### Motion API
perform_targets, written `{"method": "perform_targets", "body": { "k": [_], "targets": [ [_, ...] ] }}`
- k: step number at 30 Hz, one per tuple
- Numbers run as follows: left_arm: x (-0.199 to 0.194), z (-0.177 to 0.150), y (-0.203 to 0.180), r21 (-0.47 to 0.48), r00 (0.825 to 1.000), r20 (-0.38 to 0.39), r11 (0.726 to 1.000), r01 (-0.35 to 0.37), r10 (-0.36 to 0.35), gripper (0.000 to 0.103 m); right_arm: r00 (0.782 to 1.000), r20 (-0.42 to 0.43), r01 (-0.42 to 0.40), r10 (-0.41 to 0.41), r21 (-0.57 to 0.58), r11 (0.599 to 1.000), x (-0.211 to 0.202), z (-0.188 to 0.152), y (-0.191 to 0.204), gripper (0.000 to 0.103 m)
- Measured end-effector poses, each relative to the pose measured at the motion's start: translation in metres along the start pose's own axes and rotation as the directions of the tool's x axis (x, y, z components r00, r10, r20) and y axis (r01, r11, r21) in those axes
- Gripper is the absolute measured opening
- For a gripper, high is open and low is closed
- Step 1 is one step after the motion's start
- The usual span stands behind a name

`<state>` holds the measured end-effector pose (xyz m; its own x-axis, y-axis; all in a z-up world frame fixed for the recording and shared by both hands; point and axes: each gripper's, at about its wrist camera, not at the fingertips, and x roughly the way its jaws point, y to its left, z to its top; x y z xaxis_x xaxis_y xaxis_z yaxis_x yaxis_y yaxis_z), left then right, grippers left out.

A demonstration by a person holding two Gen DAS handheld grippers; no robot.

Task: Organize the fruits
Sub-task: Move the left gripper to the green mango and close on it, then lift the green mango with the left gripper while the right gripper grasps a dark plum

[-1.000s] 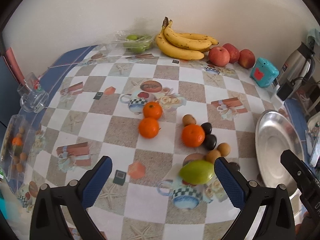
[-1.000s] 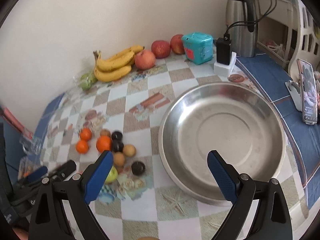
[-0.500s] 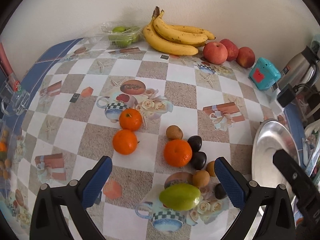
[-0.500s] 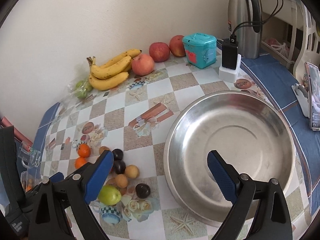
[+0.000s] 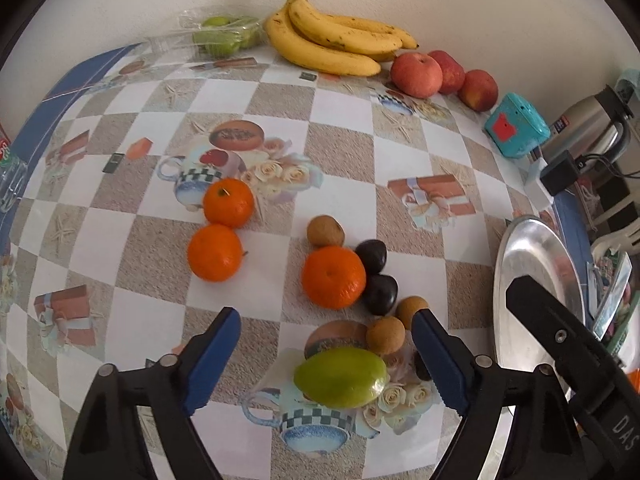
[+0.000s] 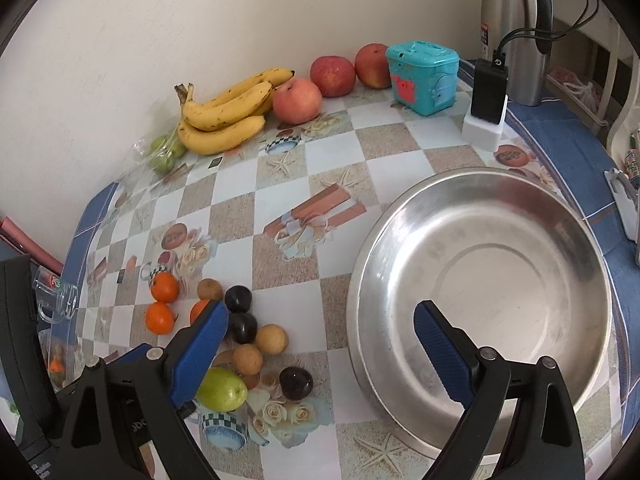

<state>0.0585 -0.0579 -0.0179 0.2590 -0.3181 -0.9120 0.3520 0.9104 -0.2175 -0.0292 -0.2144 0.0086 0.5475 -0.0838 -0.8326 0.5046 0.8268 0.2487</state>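
Your left gripper (image 5: 326, 356) is closing around the green fruit (image 5: 341, 376), pads not touching yet; your right gripper (image 6: 320, 344) hangs wide at the steel bowl's (image 6: 568, 216) rim.

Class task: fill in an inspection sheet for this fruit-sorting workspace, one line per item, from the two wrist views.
Surface: checked tablecloth, printed pictures.
Job's things: green fruit, three oranges, small brown and dark fruits beside them; steel bowl holds nothing.
Clutter: bananas, apples, teal box.
Grippers: left gripper closing around green fruit, pads apart from it; right gripper open.
Cables: black leads at kettle.
Surroundings: plain wall.
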Motion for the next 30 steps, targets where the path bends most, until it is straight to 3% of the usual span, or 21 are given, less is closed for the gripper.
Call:
{"method": "perform_targets", "body": {
  "k": [9, 15, 20, 30],
  "targets": [
    [0.012, -0.012, -0.003, -0.018, 0.995, -0.084, 0.998, 0.058, -0.059, 0.077, 1.0, 0.006, -0.015, 0.015, 0.022, 1.0, -0.006, 0.001, -0.007, 0.094],
    [0.026, -0.021, -0.011, 0.017, 0.989, -0.149, 1.0, 0.021, -0.018, 0.07, 1.0, 0.01, -0.022, 0.022, 0.018, 1.0, -0.007, 0.0, -0.007, 0.094],
    [0.027, -0.022, -0.007, -0.004, 0.989, -0.145, 1.0, 0.013, -0.014, 0.06, 1.0, 0.003, -0.024, 0.024, 0.005, 1.0, -0.006, -0.001, -0.005, 0.094],
    [0.024, -0.023, -0.005, -0.022, 0.989, -0.142, 0.999, 0.036, -0.039, 0.059, 1.0, -0.002, -0.017, 0.017, -0.017, 1.0, -0.004, -0.003, -0.001, 0.094]
  ]
}}
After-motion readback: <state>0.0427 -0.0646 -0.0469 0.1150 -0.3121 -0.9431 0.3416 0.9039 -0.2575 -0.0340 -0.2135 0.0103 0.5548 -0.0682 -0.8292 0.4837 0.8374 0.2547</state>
